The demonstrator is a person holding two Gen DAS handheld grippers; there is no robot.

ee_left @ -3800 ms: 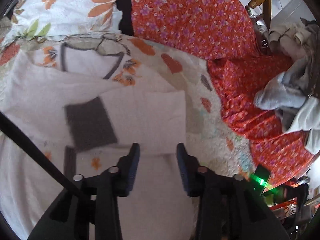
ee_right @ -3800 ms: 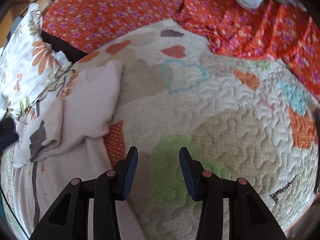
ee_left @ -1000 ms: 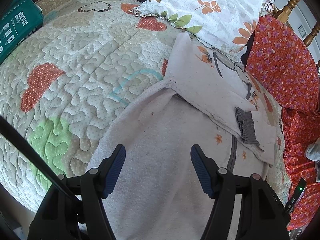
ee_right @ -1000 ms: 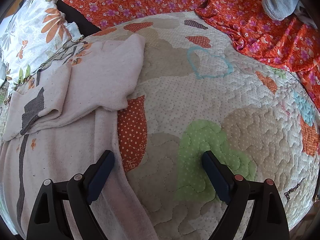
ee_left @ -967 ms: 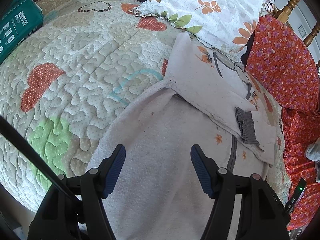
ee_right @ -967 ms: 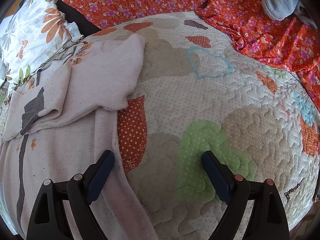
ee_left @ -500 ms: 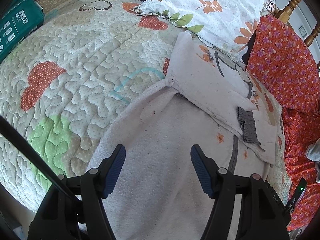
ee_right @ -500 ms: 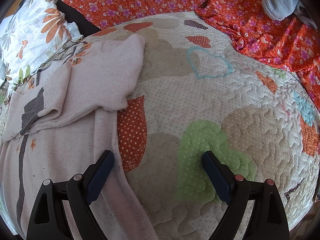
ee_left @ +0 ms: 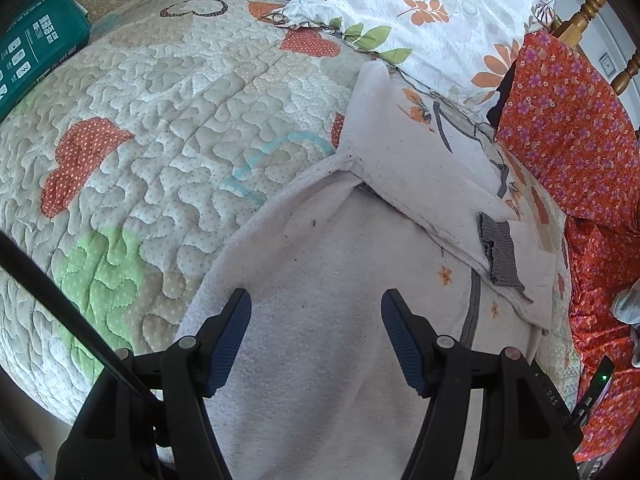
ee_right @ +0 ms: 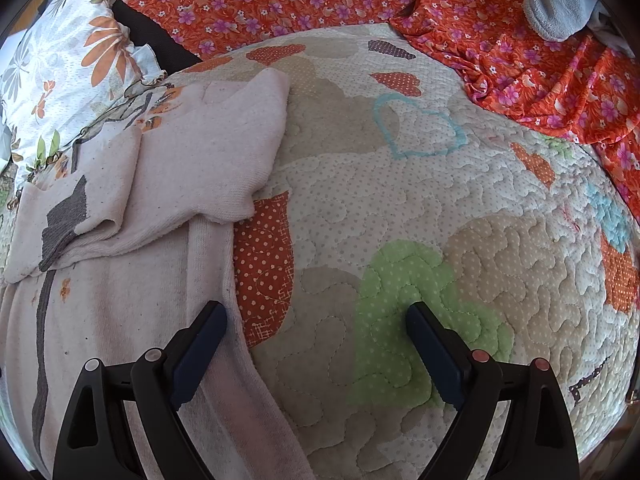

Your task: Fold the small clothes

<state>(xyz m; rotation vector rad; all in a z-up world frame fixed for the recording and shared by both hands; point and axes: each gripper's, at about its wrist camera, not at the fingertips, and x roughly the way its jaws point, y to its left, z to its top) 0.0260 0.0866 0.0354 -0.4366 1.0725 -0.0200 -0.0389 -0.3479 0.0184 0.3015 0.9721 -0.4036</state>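
Left gripper (ee_left: 316, 336): spread wider than earlier, empty, over garment's lower centre.
Right gripper (ee_right: 316, 352): likewise wider, straddling garment edge.
Garment (ee_left: 340, 280): on bed quilt (ee_left: 160, 120), sleeves folded, unmoved.

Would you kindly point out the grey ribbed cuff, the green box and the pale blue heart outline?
Grey ribbed cuff (ee_left: 500, 252): left wrist view, middle of the knit band.
Green box (ee_left: 36, 52): left wrist view, printed face.
Pale blue heart outline (ee_right: 420, 128): right wrist view, inside the stitched outline.

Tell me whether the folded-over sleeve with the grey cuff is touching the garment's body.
Touching. The right wrist view shows the sleeve lying flat across the white garment, its grey cuff resting on it.
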